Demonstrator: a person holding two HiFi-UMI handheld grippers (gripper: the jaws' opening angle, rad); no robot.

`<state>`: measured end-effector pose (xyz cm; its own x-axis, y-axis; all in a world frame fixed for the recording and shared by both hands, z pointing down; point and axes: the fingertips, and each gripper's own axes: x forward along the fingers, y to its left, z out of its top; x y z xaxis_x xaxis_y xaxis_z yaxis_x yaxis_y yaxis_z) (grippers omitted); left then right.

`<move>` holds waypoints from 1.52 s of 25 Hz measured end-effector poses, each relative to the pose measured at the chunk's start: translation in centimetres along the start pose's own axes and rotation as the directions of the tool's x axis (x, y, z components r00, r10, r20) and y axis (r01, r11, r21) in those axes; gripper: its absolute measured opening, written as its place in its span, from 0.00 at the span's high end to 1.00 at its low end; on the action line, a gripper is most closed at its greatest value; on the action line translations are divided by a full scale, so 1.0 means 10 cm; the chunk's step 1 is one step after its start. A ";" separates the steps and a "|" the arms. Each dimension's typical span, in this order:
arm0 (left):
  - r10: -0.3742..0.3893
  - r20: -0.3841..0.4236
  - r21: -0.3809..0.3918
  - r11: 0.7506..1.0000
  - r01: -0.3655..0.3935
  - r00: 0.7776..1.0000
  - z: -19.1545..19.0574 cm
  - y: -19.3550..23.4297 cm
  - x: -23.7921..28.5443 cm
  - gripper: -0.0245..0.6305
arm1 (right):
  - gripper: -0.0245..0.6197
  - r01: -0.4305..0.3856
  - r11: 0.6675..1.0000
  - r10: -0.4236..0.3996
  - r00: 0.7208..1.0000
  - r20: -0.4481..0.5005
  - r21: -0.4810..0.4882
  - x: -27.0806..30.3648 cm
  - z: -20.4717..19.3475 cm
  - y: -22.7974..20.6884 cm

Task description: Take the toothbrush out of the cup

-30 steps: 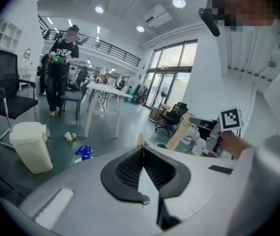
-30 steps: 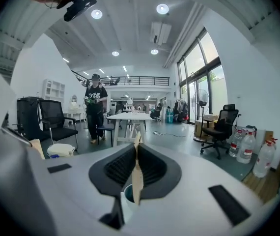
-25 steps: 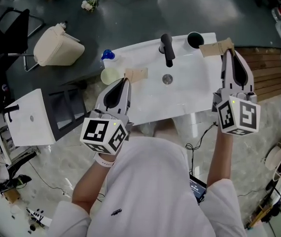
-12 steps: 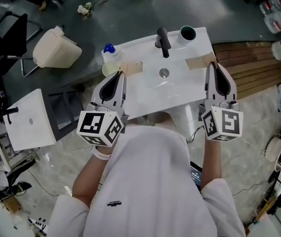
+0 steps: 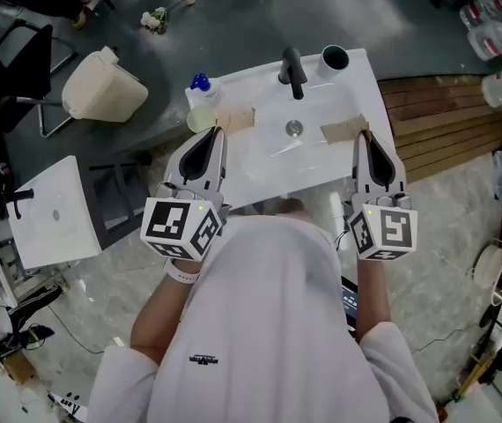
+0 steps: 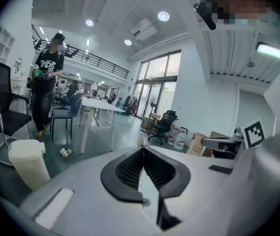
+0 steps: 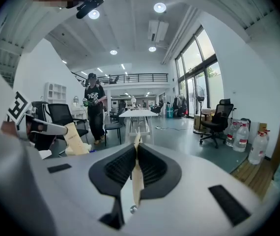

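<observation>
Head view shows left tool [image 5: 219, 131] clamping broad tan left card [image 5: 238, 120], right tool [image 5: 358, 134] clamping right card [image 5: 341, 129]; gripper views show thin edges.

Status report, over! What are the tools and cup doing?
Left tool, right tool: each shut on tan strip. Cup on sink's far corner, no toothbrush visible. Faucet beside it.

I see a white sink [image 5: 260, 170], a black tap [image 5: 292, 70], a blue-capped bottle [image 5: 200, 85] and a cream bin [image 5: 101, 86]. The grey right gripper [image 5: 359, 136], with black-and-white square markers, pinches a tan card strip [image 5: 339, 130].
</observation>
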<state>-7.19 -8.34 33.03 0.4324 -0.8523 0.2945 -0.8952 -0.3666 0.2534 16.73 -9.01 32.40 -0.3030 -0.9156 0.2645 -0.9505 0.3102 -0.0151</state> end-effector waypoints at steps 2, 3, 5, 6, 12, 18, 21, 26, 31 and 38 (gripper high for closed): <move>0.004 0.005 0.001 1.000 -0.004 1.000 0.01 0.00 -0.03 0.95 | 0.94 -0.005 1.000 0.005 1.000 -0.003 0.007 -0.03 -0.03 0.03; 0.005 0.006 0.002 1.000 -0.005 1.000 0.01 -0.01 -0.04 0.95 | 0.94 -0.007 1.000 0.007 1.000 -0.003 0.010 -0.05 -0.04 0.05; 0.004 0.006 0.004 1.000 -0.004 1.000 0.00 -0.01 -0.06 0.95 | 0.94 -0.011 1.000 0.011 1.000 0.001 0.012 -0.06 -0.05 0.08; 0.003 0.005 0.005 1.000 -0.003 1.000 -0.01 -0.02 -0.07 0.95 | 0.94 -0.012 1.000 0.012 1.000 0.003 0.011 -0.07 -0.05 0.09; 0.001 0.004 0.005 1.000 -0.001 1.000 -0.03 -0.03 -0.12 0.95 | 0.94 -0.018 1.000 0.018 1.000 0.019 0.011 -0.08 0.00 0.15; -0.003 0.004 0.009 1.000 0.003 1.000 -0.03 -0.06 -0.13 0.95 | 0.94 -0.011 1.000 0.011 1.000 0.016 0.006 -0.09 -0.01 0.15; -0.005 0.000 0.012 1.000 0.005 1.000 -0.04 -0.07 -0.14 0.95 | 0.94 -0.015 1.000 0.015 1.000 0.016 0.011 -0.10 -0.03 0.16; -0.003 -0.005 0.017 1.000 0.004 1.000 -0.05 -0.09 -0.15 0.95 | 0.94 -0.024 1.000 0.024 1.000 0.018 0.012 -0.10 -0.02 0.17; -0.002 -0.008 0.020 1.000 0.002 1.000 -0.06 -0.13 -0.15 0.95 | 0.94 -0.028 0.999 0.028 0.999 0.023 0.017 -0.11 0.00 0.13; 0.003 -0.007 0.018 1.000 -0.003 1.000 -0.07 -0.15 -0.16 0.95 | 0.94 -0.033 0.999 0.032 0.999 0.025 0.020 -0.12 -0.01 0.11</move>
<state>-6.45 -6.15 32.84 0.4301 -0.8509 0.3018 -0.8985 -0.3706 0.2354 16.06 -7.50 32.15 -0.3349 -0.9113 0.2396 -0.9414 0.3346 -0.0431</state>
